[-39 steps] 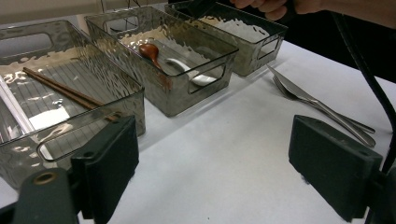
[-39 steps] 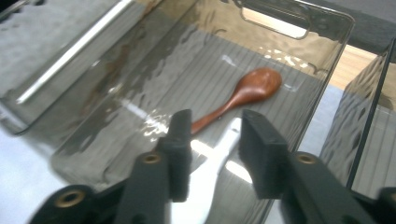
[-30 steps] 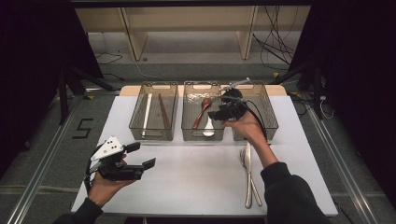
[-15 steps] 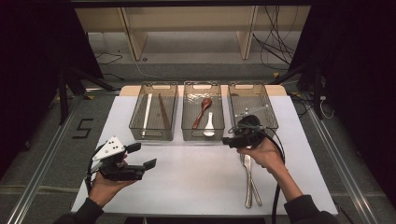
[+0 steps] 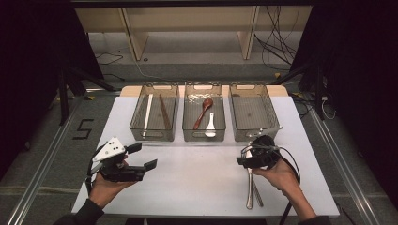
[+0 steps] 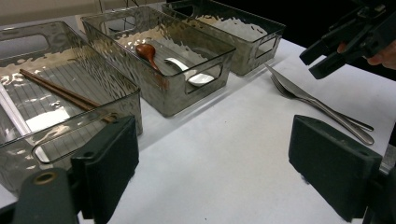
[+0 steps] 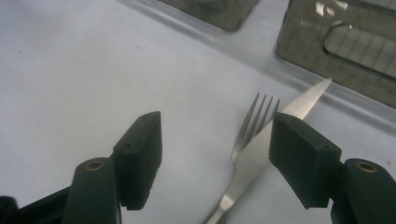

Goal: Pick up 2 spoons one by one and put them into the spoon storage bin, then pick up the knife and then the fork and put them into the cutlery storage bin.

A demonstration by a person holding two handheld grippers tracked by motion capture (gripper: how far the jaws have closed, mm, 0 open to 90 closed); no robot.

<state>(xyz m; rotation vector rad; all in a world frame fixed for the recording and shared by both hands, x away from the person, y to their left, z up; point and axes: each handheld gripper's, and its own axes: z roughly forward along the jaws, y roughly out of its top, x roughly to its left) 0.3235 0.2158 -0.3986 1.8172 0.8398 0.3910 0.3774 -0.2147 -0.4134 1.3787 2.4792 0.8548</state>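
Hovering open-jawed, right gripper (image 7: 212, 154) frames the fork (image 7: 247, 128); knife (image 7: 299, 102) runs under its far jaw.

Bright table (image 5: 197, 187), dark surroundings, soft shadows, slightly blurry closeups.

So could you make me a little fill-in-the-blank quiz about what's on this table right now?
1. The wooden spoon lies in the ____ of the three bins.
2. Beside the knife on the table lies a ____.
3. The right gripper hovers over them with its fingers ____.
4. The chopsticks lie in the ____ bin as seen in the high view.

Missing words: middle; fork; open; left
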